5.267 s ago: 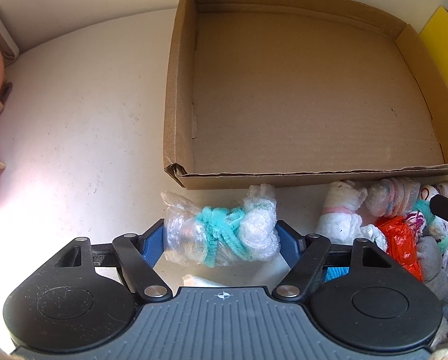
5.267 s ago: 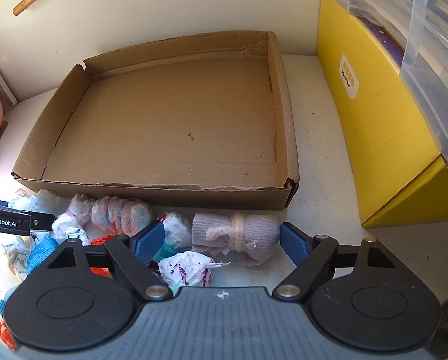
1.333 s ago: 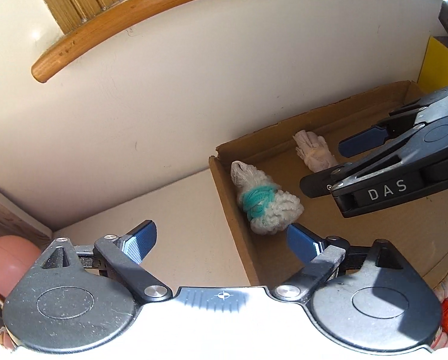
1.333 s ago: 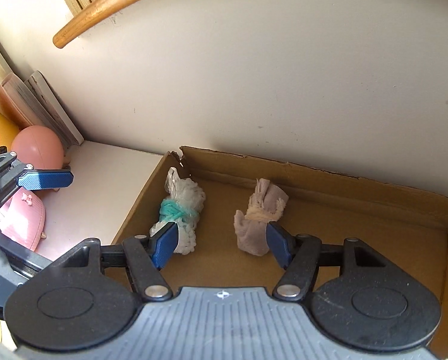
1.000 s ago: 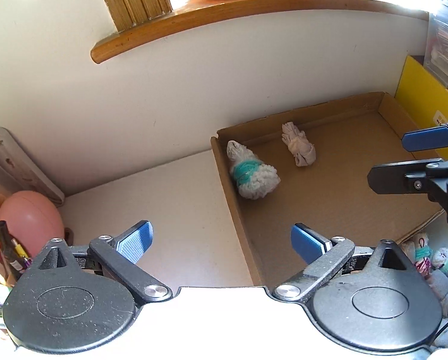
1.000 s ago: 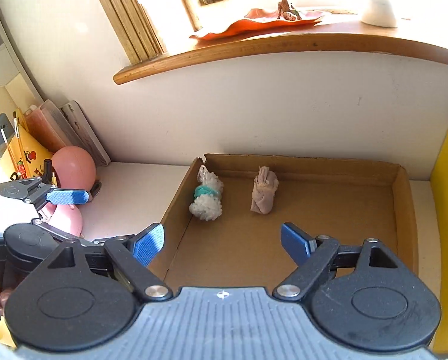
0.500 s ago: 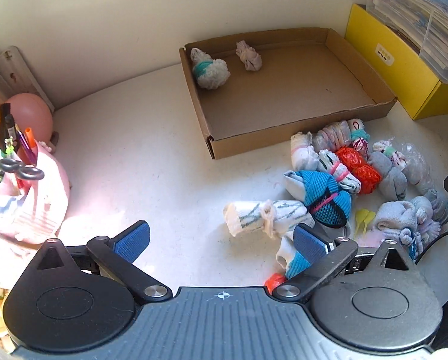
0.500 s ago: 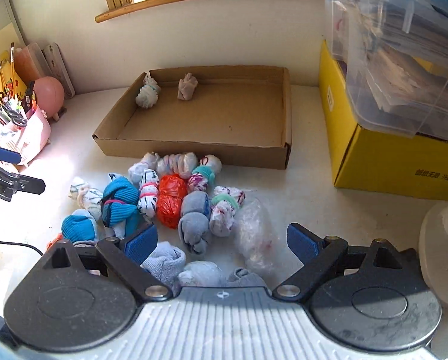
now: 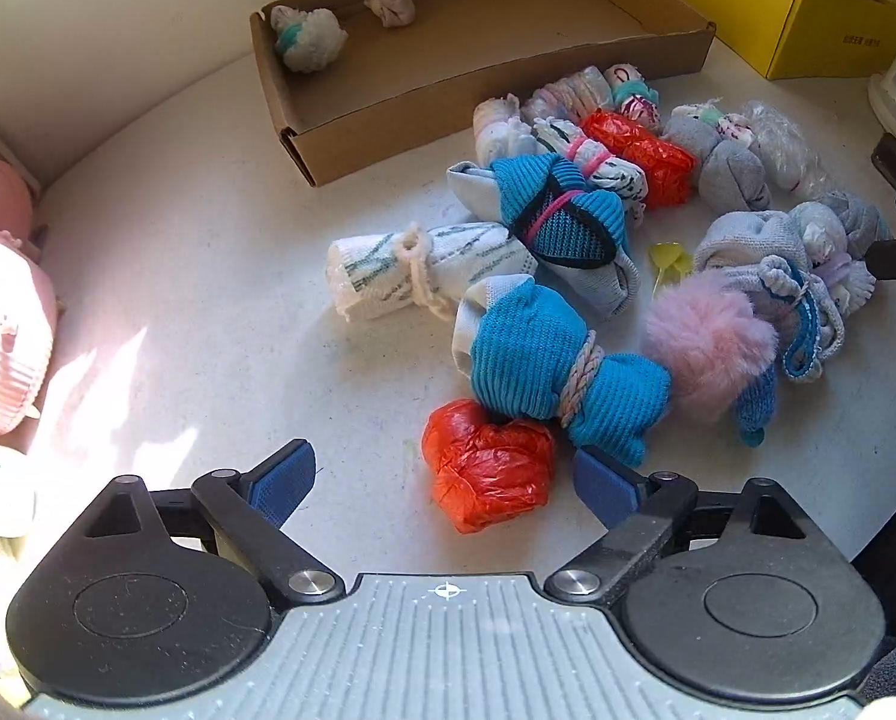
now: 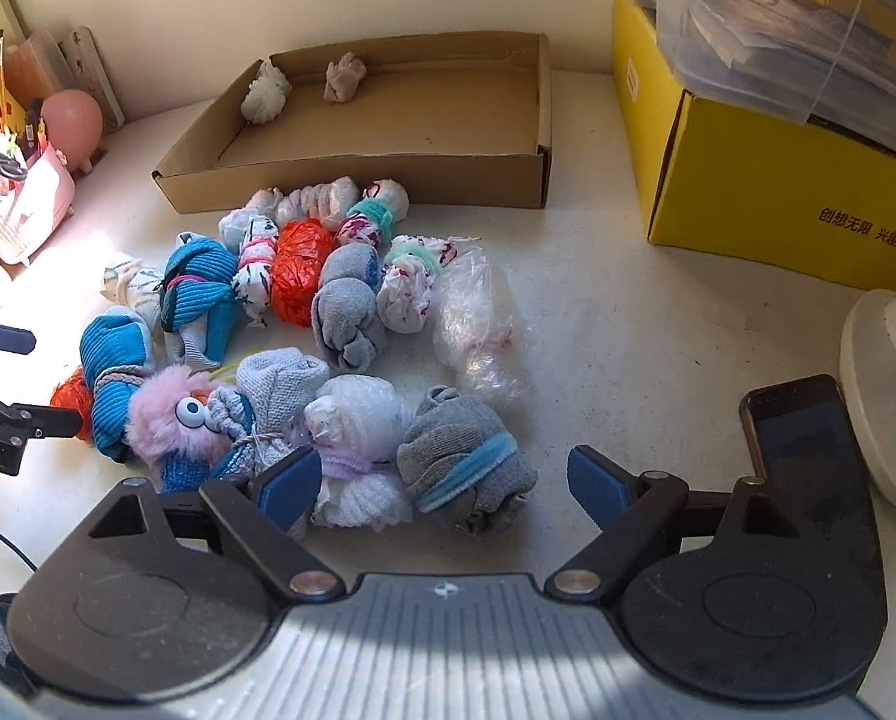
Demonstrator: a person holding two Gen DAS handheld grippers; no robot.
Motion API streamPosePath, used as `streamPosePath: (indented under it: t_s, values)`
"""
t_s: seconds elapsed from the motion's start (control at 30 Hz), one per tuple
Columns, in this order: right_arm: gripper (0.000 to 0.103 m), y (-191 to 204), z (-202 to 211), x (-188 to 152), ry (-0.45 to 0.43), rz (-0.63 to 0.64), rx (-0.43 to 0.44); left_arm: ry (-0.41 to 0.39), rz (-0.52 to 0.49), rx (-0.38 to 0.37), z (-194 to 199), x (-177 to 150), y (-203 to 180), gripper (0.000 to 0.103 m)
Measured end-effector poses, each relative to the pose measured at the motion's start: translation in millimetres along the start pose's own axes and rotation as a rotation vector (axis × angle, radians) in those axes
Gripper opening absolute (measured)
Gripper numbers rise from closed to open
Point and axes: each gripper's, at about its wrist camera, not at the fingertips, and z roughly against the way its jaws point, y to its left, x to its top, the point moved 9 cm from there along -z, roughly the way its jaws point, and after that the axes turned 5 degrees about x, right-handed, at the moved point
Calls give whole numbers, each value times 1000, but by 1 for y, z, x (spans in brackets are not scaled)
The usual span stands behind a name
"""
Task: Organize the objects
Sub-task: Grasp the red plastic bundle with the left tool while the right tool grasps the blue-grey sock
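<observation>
A shallow cardboard box (image 9: 490,81) (image 10: 351,183) stands at the back and holds a white-and-teal bundle (image 9: 306,39) (image 10: 264,93) and a beige bundle (image 9: 390,3) (image 10: 342,78). Several tied sock and bag bundles lie in a pile on the white table before it. My left gripper (image 9: 444,483) is open and empty, with a red bag bundle (image 9: 487,462) and a blue sock bundle (image 9: 559,369) just ahead. My right gripper (image 10: 444,480) is open and empty, over a grey sock bundle with a blue band (image 10: 466,459) and a white bundle (image 10: 354,456).
A yellow box (image 10: 766,180) under clear plastic bins stands at the right. A phone (image 10: 802,441) and a white fan base (image 10: 886,402) lie at the near right. A pink organizer (image 9: 3,336) and a pink ball (image 10: 75,123) sit at the left.
Both grippers let go of their bundles in the box, pulled back out of it and dropped low over the near end of the pile. Both are open and empty.
</observation>
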Motion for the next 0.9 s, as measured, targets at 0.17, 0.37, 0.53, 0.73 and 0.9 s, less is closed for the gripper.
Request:
streamPosePath:
  t_s: [0.17, 0.37, 0.53, 0.73, 0.9]
  values:
    - [80, -9, -7, 1, 1, -36, 0, 2, -22, 10, -10, -2, -3, 90]
    - [66, -10, -15, -3, 20, -21, 9, 18, -4, -8, -20, -5, -3, 77]
    - [62, -11, -20, -4, 33, -20, 10, 19, 17, -23, -23, -6, -2, 72]
    - [48, -14, -20, -4, 36, -22, 5, 13, 32, -56, -21, -6, -2, 57]
    - [47, -13, -12, 1, 27, -41, 4, -3, 14, -45, -12, -3, 4, 56]
